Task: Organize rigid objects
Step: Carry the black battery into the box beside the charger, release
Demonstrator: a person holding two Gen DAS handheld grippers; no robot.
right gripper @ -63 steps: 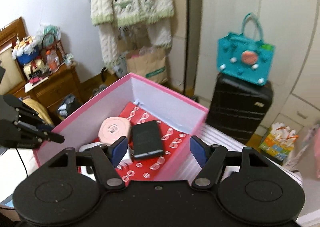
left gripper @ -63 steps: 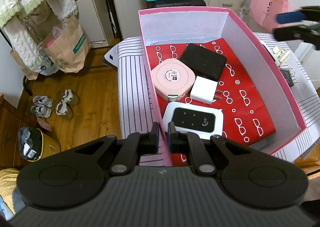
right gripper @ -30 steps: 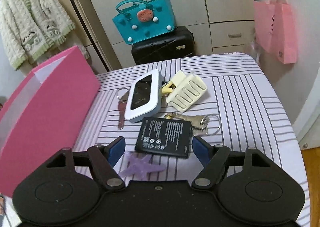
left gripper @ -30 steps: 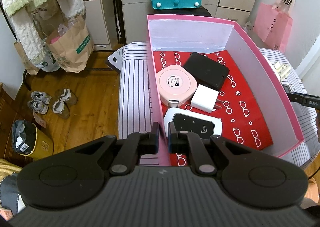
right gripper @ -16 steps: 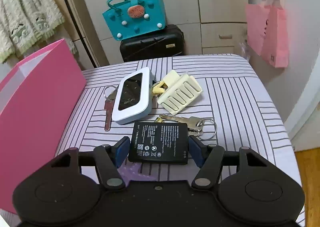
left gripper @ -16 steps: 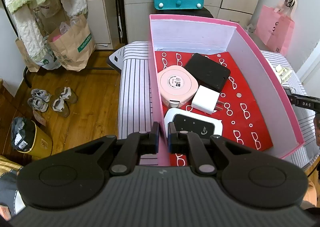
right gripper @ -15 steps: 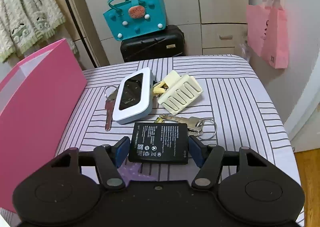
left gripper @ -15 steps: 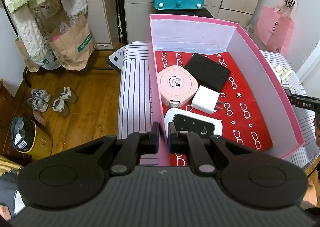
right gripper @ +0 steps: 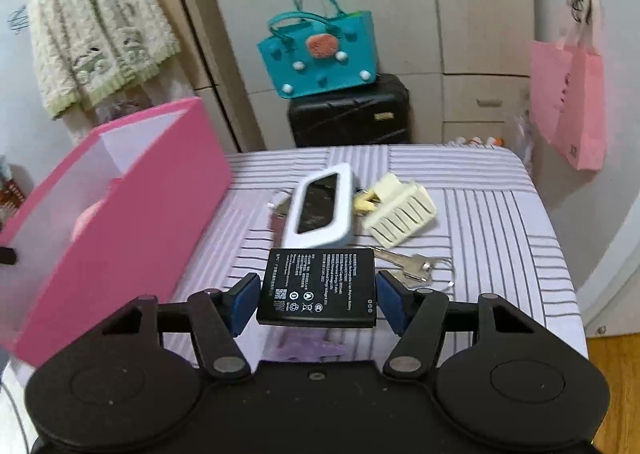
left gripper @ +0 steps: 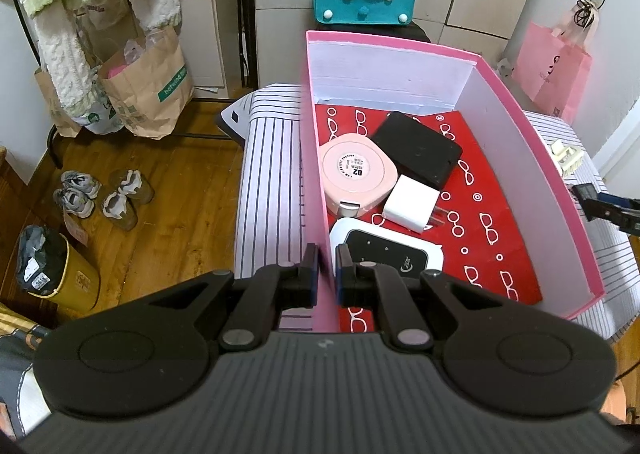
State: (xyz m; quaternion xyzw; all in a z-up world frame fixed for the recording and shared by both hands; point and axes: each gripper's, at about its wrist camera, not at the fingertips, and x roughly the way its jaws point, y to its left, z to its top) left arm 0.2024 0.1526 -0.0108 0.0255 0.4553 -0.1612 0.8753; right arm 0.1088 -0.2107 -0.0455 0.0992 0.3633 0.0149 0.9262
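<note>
A bedroom corner with pale cupboards, a teal felt bag (right gripper: 320,54) on a black suitcase (right gripper: 350,110) and a striped tablecloth (right gripper: 500,222) sets the scene; on that cloth stands the pink box (left gripper: 532,142), the landmark for everything here. Inside the box lie 4 items on red patterned paper: a pink round tape case (left gripper: 358,172), a black case (left gripper: 416,148), a white charger (left gripper: 412,204) and a white pocket router (left gripper: 386,254). The left gripper (left gripper: 327,274) is pinched onto the box's near wall, jaws almost together, steadying it. The right gripper (right gripper: 318,294) is clamped on a black battery (right gripper: 318,286), jaws closed to its width, holding it flat and apparently lifted off the cloth to the right of the box. Beyond the battery, further right of the box, remain a second white router (right gripper: 320,210), a cream hair claw (right gripper: 400,214), keys (right gripper: 412,266) and a purple star-shaped piece (right gripper: 304,348). The step in hand looks like carrying the battery over; next it likely needs lifting above the box's right wall, moving left, and releasing over the bare red paper right of the charger.
</note>
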